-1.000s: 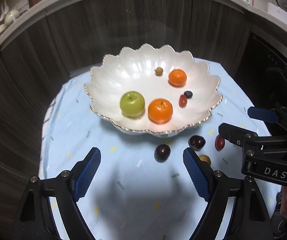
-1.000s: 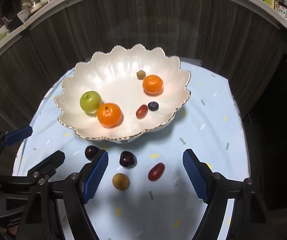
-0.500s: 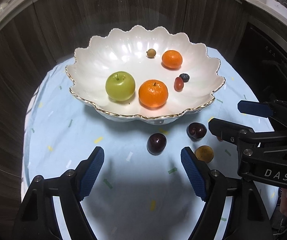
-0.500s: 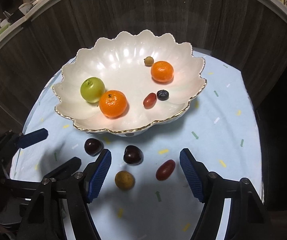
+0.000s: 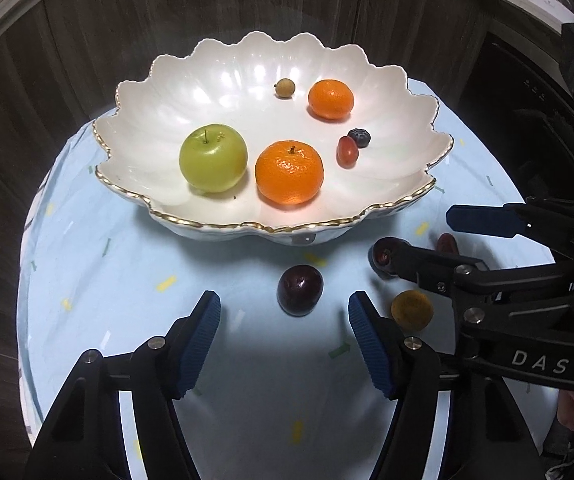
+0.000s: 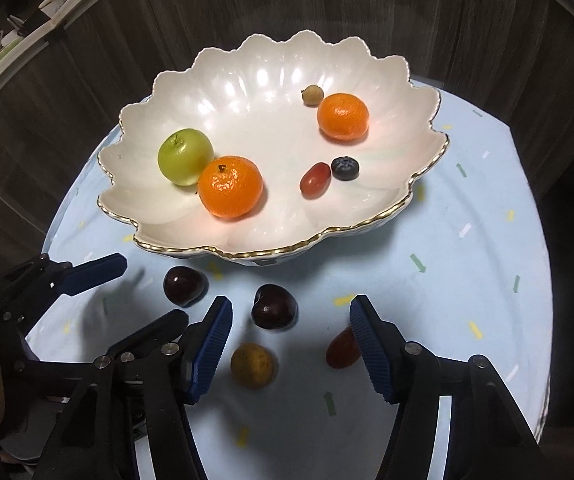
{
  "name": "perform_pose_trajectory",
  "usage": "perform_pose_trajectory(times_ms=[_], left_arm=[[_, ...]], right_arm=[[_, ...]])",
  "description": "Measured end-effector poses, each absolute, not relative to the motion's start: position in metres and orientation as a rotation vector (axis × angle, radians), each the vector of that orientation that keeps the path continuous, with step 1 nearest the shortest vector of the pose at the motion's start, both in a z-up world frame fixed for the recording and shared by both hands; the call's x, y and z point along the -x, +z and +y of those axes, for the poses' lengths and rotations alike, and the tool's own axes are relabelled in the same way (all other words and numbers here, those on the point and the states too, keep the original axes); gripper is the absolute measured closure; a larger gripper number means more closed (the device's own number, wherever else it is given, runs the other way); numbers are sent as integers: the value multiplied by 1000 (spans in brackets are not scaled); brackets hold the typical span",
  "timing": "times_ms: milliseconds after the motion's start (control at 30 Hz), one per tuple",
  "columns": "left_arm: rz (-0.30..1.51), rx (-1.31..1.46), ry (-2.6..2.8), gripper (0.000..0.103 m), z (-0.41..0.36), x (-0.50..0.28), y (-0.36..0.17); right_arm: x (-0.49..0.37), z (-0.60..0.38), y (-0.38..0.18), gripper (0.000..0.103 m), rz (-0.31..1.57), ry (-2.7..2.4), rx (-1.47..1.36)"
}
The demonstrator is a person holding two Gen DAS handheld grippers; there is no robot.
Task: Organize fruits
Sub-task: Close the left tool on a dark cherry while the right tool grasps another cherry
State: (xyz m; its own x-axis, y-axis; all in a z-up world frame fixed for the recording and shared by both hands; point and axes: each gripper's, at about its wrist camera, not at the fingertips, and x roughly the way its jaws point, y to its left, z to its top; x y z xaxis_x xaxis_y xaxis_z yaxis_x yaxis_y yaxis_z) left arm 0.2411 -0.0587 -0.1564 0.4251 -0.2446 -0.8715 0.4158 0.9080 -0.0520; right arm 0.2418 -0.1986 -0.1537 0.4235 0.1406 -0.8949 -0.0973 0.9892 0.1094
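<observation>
A white scalloped bowl (image 5: 247, 225) (image 6: 427, 92) holds a green apple (image 5: 213, 157), two oranges (image 5: 289, 172), a red grape and a blueberry. Loose on the blue cloth lie two dark cherries, a yellow-brown fruit (image 6: 251, 365) and a red grape (image 6: 341, 349). My left gripper (image 5: 285, 314) hangs over one cherry (image 5: 300, 290), which lies just ahead between its fingers, untouched; the jaws are closing. My right gripper (image 6: 291, 318) is closing too, with the other cherry (image 6: 274, 307) and the yellow-brown fruit between its fingers, pads clear of both.
Each gripper shows in the other's view: the right gripper (image 5: 415, 232) beside the left, the left gripper (image 6: 155, 288) around its cherry (image 6: 183, 286). Dark wood panels ring the small round table (image 6: 467, 240). A counter with kitchenware runs above.
Both grippers have come down toward the loose fruits in front of the bowl. Their jaws have narrowed. No fruit has moved.
</observation>
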Motion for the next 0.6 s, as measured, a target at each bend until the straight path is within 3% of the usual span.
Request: perform_pose_trajectory(times_ms=[600], left_arm=[[1057,-159,-436,58,-64,-248,-181]], right_arm=[[-254,-193,-178,53,1158,175,-48]])
